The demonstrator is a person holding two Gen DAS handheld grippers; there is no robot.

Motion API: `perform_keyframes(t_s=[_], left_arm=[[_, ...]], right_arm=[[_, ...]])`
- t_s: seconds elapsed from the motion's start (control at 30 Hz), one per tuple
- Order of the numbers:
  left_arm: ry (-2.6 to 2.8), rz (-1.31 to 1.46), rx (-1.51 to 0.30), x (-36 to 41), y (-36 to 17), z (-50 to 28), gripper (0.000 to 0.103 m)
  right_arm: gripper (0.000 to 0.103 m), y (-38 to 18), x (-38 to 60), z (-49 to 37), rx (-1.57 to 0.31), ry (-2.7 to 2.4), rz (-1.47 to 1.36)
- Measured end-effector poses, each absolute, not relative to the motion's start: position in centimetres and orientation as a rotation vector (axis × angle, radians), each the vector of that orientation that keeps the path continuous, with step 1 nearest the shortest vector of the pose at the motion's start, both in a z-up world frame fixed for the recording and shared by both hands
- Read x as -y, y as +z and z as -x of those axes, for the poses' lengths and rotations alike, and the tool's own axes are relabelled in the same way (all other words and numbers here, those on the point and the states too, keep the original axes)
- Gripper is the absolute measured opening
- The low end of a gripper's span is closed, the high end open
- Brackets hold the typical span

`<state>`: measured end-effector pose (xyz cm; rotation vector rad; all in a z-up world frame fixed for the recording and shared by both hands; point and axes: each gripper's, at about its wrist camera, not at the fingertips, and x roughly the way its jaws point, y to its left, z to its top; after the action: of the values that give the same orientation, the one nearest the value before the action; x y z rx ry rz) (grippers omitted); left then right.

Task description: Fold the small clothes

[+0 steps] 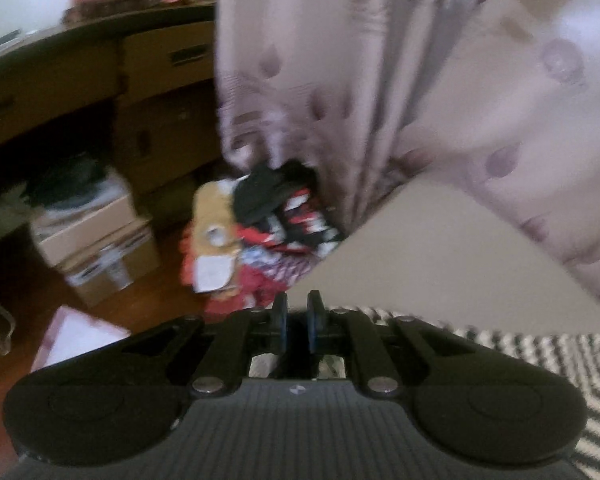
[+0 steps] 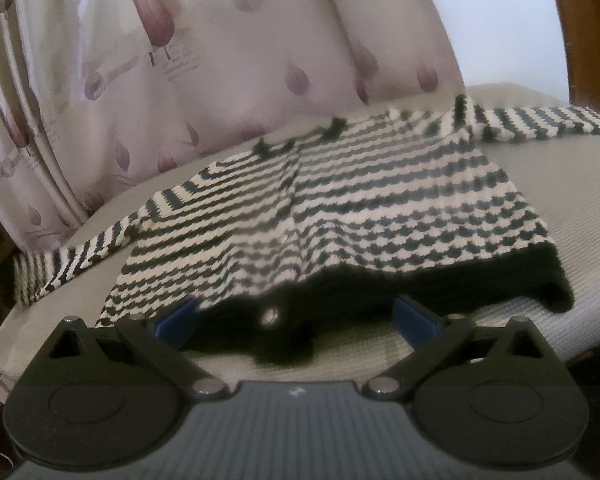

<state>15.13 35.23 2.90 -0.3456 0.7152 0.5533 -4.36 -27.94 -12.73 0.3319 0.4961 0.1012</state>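
Two grippers are seen. The right gripper [image 2: 296, 312] is spread wide, its blue pads to either side of the dark hem of a striped knit cardigan [image 2: 340, 208], which is laid flat on a pale cushioned surface [image 2: 580, 216]. The left gripper [image 1: 298, 320] is nearly pressed together, apparently on nothing, though blur hinders judgement. Beyond it, a heap of clothes [image 1: 268, 232] is seen beside a patterned curtain [image 1: 340, 60].

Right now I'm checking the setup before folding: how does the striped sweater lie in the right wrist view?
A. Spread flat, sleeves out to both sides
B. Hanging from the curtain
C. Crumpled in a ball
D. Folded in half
A: the striped sweater lies spread on the pale surface, a sleeve reaching toward each side.
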Motion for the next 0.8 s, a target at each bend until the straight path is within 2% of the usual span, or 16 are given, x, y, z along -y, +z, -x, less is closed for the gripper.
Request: perform_keyframes(t_s=[0.07, 0.17, 0.2, 0.23, 0.27, 0.3, 0.33, 0.47, 0.5, 0.67, 0.8], left_arm=[[0.587, 0.342, -0.716, -35.4, 2.1, -13.7, 0.015], [0.620, 0.307, -0.673, -34.7, 1.9, -11.6, 0.027], [0.606, 0.285, -0.661, -34.0, 2.0, -11.1, 0.039], [0.587, 0.258, -0.651, -33.0, 2.1, -10.7, 0.054], [0.569, 0.228, -0.634, -31.8, 2.2, -10.5, 0.063], [0.548, 0.191, -0.603, -30.2, 2.2, -10.2, 0.079], [0.524, 0.158, -0.571, -28.7, 2.2, -9.9, 0.089], [0.386, 0.021, -0.461, -21.3, 1.5, -9.4, 0.096], [0.340, -0.002, -0.447, -19.3, 1.0, -9.7, 0.100], [0.189, -0.071, -0.415, -11.2, -2.6, -11.9, 0.101], [0.149, -0.092, -0.411, -7.7, -5.8, -13.4, 0.101]], right_arm=[[0.103, -12.8, 28.4, 4.4, -0.494, 0.092, -0.343], [0.103, -13.0, 29.1, 4.5, -0.484, 0.081, -0.363], [0.103, -12.9, 29.3, 4.6, -0.478, 0.072, -0.362], [0.103, -12.9, 29.6, 4.6, -0.469, 0.059, -0.357], [0.103, -12.7, 30.2, 4.8, -0.451, 0.035, -0.355], [0.103, -12.7, 30.9, 5.0, -0.432, 0.013, -0.359], [0.103, -12.6, 31.7, 5.2, -0.409, -0.009, -0.369], [0.103, -12.3, 38.2, 6.5, -0.311, -0.088, -0.472], [0.103, -12.4, 40.0, 6.8, -0.292, -0.109, -0.503], [0.103, -12.4, 50.7, 7.2, -0.241, -0.242, -0.636], [0.098, -12.1, 60.8, 6.4, -0.226, -0.313, -0.810]])
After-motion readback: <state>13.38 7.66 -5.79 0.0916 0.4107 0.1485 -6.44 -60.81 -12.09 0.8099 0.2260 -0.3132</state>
